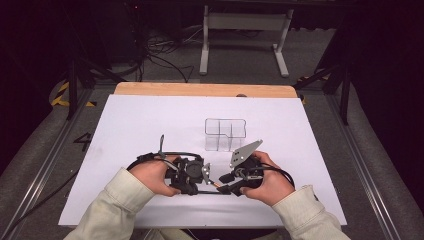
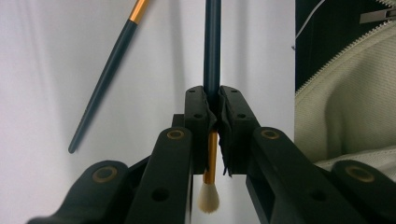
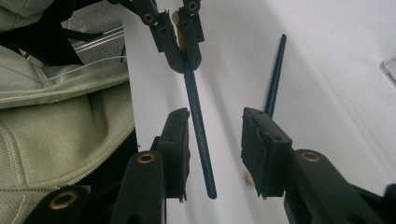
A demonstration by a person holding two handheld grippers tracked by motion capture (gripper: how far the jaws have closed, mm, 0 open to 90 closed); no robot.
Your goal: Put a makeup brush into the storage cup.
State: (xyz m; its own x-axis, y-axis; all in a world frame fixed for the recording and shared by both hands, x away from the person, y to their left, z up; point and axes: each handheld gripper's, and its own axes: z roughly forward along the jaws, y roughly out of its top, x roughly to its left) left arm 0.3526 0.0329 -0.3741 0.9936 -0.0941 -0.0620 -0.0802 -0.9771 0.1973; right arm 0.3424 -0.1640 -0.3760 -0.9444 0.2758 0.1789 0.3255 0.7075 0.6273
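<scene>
A brush [image 2: 212, 46] with a dark blue handle, a gold ferrule and a white tuft is clamped in my left gripper [image 2: 212, 95], which is shut on it just above the ferrule. In the right gripper view that handle [image 3: 198, 130] runs down between the jaws of my right gripper [image 3: 215, 116]. These jaws are open, and the handle passes nearer the left pad without touching it. The left gripper [image 3: 180, 37] holds the brush farther off. A second, similar brush [image 2: 105, 79] lies flat on the white table. In the high view both grippers [image 1: 207, 175] [image 1: 227, 182] meet tip to tip near the table's front.
A clear plastic compartment box [image 1: 225, 134] stands behind the hands at mid-table. The second brush [image 3: 275, 74] lies partly behind my right jaw. A cream jacket [image 2: 345, 107] is close to the table's front edge. The wooden table edge [image 1: 200, 90] marks the back.
</scene>
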